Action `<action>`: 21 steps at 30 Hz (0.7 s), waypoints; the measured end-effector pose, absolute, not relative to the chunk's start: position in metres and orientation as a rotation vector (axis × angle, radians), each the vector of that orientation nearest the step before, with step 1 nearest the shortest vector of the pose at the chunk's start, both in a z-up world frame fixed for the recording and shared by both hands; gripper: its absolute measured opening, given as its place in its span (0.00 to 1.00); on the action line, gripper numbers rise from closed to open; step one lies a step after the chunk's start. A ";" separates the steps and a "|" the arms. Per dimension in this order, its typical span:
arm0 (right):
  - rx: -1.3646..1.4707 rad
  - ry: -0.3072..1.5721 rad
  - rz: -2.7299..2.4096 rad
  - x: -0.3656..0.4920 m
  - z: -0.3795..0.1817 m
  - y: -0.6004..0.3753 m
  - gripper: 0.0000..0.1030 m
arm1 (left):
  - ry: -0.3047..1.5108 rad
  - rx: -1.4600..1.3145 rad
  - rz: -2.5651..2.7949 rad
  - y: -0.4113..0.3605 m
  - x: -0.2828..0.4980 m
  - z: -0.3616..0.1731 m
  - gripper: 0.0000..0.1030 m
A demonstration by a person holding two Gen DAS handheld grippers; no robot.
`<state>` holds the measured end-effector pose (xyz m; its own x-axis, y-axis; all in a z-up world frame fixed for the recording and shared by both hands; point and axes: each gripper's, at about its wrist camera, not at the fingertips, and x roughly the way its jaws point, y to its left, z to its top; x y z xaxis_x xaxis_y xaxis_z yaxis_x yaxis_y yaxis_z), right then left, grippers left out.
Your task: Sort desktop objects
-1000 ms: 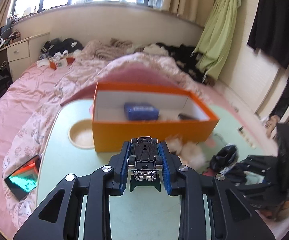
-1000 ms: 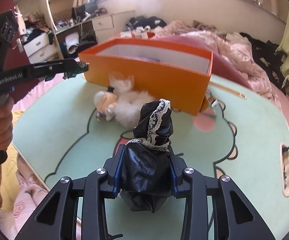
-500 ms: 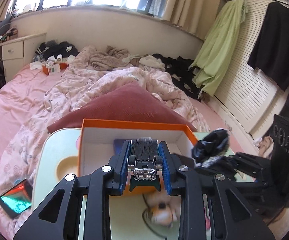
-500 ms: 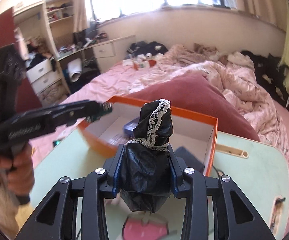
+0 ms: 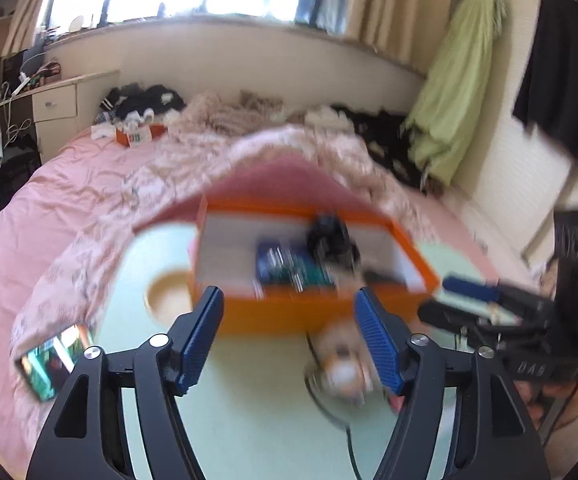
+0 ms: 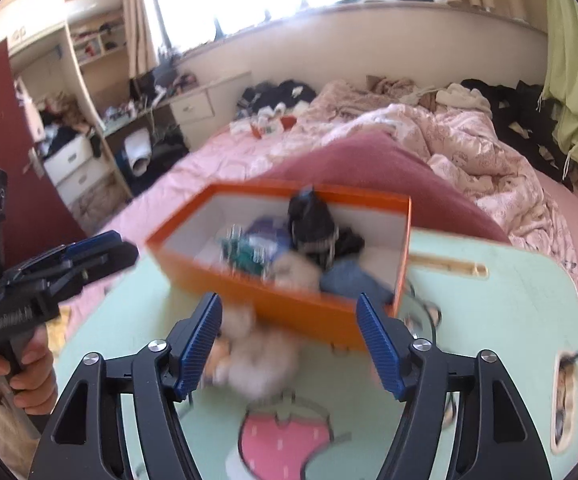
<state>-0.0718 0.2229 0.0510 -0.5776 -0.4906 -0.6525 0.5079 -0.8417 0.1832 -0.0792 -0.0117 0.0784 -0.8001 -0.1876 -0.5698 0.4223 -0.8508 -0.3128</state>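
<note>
Box point(image 6: 289, 304), orange, our landmark: black lace cloth point(image 6: 313, 224) and toy car point(image 6: 245, 256) now lie inside it. Left gripper point(image 5: 291, 340) and right gripper point(image 6: 289, 342), jaws just opened, spread, empty, both near its front wall. Plush toy point(image 6: 257, 356) sits on table point(image 6: 509, 312) touching that wall; we back off w/o nudging box, then take plush.

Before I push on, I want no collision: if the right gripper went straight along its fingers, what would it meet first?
Probably the near wall of the orange box, straight ahead between the open right gripper fingers. The white plush toy lies lower, against the box; blur leaves depth uncertain.
</note>
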 end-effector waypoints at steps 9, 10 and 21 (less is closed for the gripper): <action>1.192 0.251 -2.391 -0.029 -0.006 0.240 0.75 | 0.588 0.984 -2.509 0.048 -0.069 0.024 0.68; 1.216 0.271 -2.392 -0.028 -0.012 0.242 0.77 | 0.589 0.987 -2.494 0.049 -0.069 0.021 0.68; 1.235 0.252 -2.371 -0.030 -0.025 0.253 1.00 | 0.404 0.916 -2.515 0.077 -0.067 0.007 1.00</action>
